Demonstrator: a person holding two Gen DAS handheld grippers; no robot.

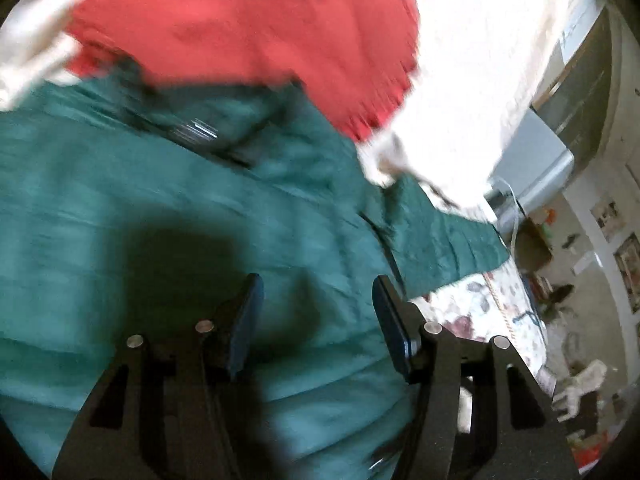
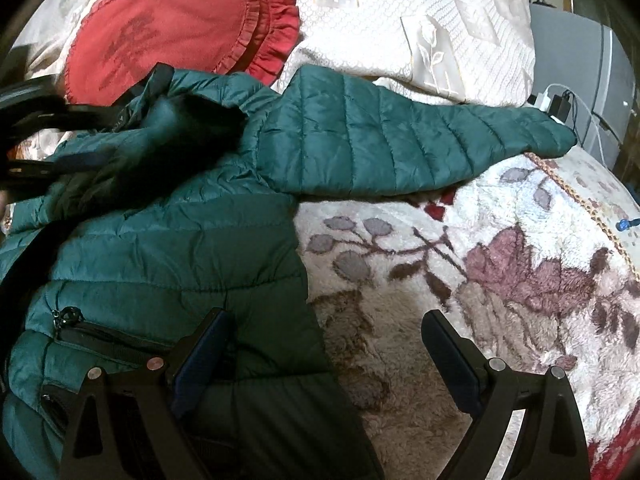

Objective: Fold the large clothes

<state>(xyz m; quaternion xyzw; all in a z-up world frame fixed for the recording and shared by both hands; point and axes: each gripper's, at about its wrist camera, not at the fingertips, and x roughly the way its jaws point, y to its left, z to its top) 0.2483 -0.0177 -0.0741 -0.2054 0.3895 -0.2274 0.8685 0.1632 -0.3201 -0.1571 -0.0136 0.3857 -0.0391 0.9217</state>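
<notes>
A dark green quilted puffer jacket (image 2: 168, 248) lies spread on a floral blanket (image 2: 500, 280), one sleeve (image 2: 400, 140) stretched out to the right. My right gripper (image 2: 324, 324) is open and empty, straddling the jacket's right side edge near a zipped pocket (image 2: 100, 336). My left gripper (image 1: 318, 292) is open and empty, close above the jacket body (image 1: 140, 200); that view is motion-blurred. The left gripper also shows as a dark shape at the left edge of the right wrist view (image 2: 40, 136), over the collar area.
A red frilled cushion (image 2: 176, 32) lies beyond the jacket's collar, also seen in the left wrist view (image 1: 248, 28). A white knitted cover (image 2: 440, 20) lies behind. A grey appliance with cables (image 2: 580, 80) stands at the right, off the bed.
</notes>
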